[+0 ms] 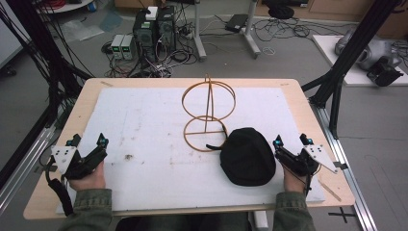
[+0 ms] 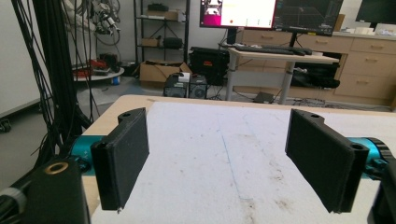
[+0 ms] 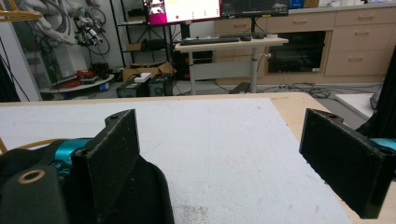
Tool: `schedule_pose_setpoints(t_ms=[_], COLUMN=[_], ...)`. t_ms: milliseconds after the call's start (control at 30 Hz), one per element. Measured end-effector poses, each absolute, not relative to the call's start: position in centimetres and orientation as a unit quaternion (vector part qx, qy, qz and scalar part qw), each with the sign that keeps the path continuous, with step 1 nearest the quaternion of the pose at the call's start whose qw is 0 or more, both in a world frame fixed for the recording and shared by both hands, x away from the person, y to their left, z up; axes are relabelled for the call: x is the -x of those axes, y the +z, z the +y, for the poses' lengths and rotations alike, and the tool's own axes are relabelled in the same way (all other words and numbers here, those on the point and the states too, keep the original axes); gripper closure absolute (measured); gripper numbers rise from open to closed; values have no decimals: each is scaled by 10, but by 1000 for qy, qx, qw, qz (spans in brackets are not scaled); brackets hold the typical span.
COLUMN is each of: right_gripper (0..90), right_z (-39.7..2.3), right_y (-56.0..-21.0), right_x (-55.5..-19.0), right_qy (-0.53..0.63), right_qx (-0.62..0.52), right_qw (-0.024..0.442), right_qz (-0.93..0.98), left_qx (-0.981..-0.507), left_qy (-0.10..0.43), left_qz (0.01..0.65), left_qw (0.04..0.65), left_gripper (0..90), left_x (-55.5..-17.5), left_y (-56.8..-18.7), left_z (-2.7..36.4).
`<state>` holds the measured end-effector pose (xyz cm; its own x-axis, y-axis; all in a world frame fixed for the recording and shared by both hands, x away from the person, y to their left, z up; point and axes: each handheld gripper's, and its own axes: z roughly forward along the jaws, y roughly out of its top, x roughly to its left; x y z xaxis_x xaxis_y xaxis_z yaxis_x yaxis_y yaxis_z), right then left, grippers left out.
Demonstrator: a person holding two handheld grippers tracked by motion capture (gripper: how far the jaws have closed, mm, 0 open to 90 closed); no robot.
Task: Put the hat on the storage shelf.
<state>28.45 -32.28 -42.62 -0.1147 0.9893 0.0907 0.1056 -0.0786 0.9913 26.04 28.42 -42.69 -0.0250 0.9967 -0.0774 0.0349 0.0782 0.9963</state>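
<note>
Lower left of the high view: left gripper (image 1: 88,141), held in a hand at the edge of the white mat (image 1: 144,125), jaws spread apart with nothing between them. Upper centre: wire hat stand (image 1: 208,113), two golden hoops on an upright rod, standing on the mat. Lower centre-right: black cap (image 1: 247,156), lying flat, touching the stand's base ring. Lower right: right gripper (image 1: 291,141), just beside the cap, jaws wide apart, empty.

Wooden table (image 1: 303,115); white mat (image 1: 144,130) on it, bearing black cap (image 1: 248,156), wire stand (image 1: 208,113).
</note>
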Motion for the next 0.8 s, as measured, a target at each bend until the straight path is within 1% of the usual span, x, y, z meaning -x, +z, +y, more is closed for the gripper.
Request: schedule_pose_setpoints(t_ms=[267,800], right_gripper=[113,111], right_z=[-321,-320], right_y=[-426,-422], right_x=[-283,-283], right_qy=[526,540], right_qx=[-509,-508], right_qw=[428,402], right_qz=[531,538], left_qx=[-480,-482], left_qy=[475,469], left_qz=[536,536], left_qw=[507,511], left_gripper=[218,218], left_x=[-259,-261], left_y=[-427,-427], left_z=[288,287])
